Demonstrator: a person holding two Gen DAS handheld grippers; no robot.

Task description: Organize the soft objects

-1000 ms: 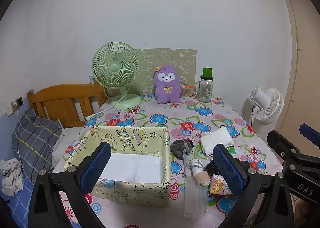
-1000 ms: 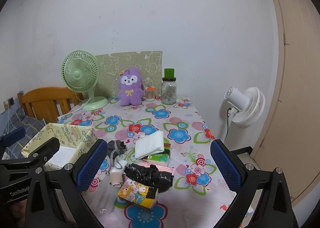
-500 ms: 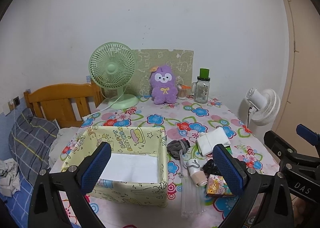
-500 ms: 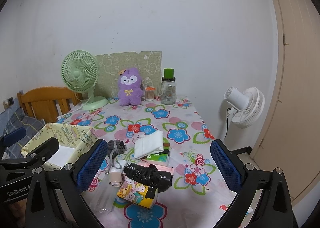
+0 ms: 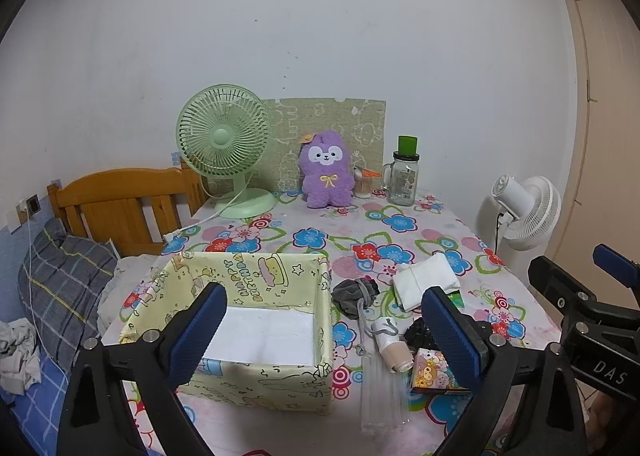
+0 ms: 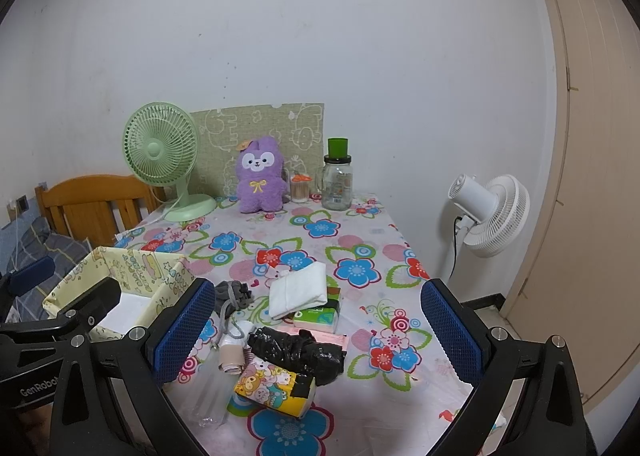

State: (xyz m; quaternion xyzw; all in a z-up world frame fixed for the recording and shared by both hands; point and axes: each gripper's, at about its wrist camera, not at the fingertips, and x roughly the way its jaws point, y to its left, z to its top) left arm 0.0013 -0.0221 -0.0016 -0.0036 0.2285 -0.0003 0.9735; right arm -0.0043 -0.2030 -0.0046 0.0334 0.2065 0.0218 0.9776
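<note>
left wrist view shows one worktop [image 5: 400,212] under a flowered cloth, set against the wall so its far edge can carry things that stay put: one green desk fan [image 5: 224,144], one purple plush toy [image 5: 327,176] propped upright against a patterned board, one glass jar with a green lid [image 5: 403,176]. one white floor fan [image 5: 524,212] stands off the right edge, and one wooden bed headboard [image 5: 120,200] lies to the left.

one yellow cartoon-print box [image 5: 256,328] sits at the near left corner, open-topped, nothing in it but a white liner; it looks placed as the bin for the soft things, close to the hands. the soft items are heaped just to its right, within easy reach: one folded white cloth [image 6: 298,290], one crumpled black bag [image 6: 298,352], one grey drawstring pouch [image 5: 356,294], one small rolled beige-and-white piece [image 5: 390,342] that may be a sock. among them i count one green tissue pack [image 6: 316,316], one cartoon-print packet [image 6: 272,386], one clear plastic sleeve [image 5: 378,388].

two tongs hover over the near edge. the left tongs [image 5: 324,332] are spread wide, jaws just closing a little, holding nothing. the right tongs [image 6: 316,328] are spread wide and hold nothing.
</note>
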